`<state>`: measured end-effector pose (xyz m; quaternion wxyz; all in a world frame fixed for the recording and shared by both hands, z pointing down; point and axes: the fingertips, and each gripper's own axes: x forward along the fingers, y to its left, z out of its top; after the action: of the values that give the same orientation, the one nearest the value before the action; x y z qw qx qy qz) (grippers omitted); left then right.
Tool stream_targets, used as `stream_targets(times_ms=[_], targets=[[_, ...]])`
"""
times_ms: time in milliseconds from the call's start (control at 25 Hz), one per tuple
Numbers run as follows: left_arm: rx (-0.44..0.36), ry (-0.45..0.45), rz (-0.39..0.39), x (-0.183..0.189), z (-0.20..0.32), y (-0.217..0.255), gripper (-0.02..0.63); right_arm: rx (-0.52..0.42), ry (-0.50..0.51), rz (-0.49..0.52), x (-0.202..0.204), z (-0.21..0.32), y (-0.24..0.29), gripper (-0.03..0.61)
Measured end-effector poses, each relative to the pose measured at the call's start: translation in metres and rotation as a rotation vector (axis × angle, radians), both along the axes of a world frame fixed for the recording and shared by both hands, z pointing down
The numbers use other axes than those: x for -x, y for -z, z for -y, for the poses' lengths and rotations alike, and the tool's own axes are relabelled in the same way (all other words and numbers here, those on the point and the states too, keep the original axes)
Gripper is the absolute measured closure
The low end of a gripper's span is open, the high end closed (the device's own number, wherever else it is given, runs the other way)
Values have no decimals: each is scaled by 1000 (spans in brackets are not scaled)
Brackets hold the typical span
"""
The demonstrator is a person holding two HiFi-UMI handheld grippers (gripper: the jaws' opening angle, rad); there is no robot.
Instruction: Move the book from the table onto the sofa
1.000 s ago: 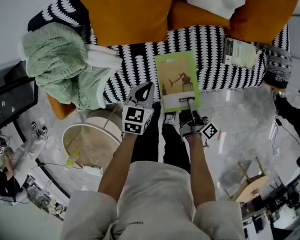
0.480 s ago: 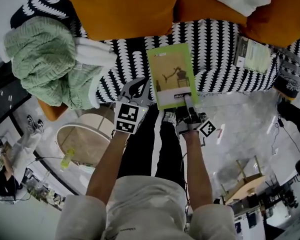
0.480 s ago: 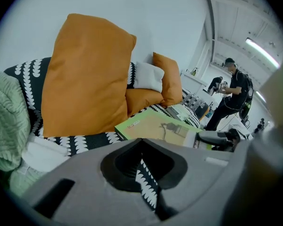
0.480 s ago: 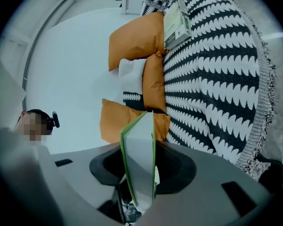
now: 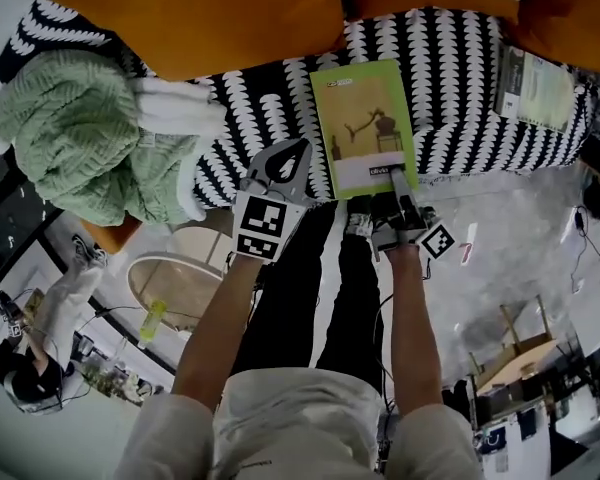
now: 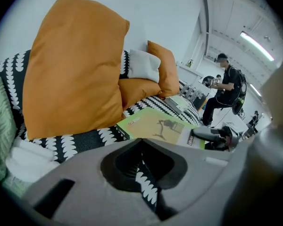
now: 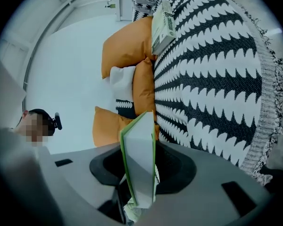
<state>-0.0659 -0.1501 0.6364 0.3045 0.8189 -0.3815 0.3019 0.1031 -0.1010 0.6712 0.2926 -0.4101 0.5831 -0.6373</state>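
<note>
The green book lies flat over the front of the sofa's black-and-white seat; I cannot tell whether it touches the cover. My right gripper is shut on the book's near edge. In the right gripper view the book stands edge-on between the jaws of that gripper. My left gripper hovers just left of the book at the seat's front edge, jaws together and holding nothing. The left gripper view looks past its own gripper to the book and the right gripper.
Large orange cushions line the sofa back. A green knitted blanket and a white cloth lie on the left part of the seat, and a pale booklet on the right. A round wooden table stands lower left. A person stands beyond the sofa.
Both grippers have come down toward the sofa seat, and the book has moved further over the patterned cover. The right gripper's hold on the book is unchanged.
</note>
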Motion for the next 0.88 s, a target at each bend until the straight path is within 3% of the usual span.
stream_targets(times_ms=[400,680,880], targets=[[50,-54,-11,-30,-20,-30,604,20,51,-20,-21,-1,-35,433],[88,-66,-17,-30,-35,-47,604,55,5,18,-26,-4,-58,434],[105,-49,-36,-31,-35,-44,604,142,-45,-10,-32,-13,-77,433]])
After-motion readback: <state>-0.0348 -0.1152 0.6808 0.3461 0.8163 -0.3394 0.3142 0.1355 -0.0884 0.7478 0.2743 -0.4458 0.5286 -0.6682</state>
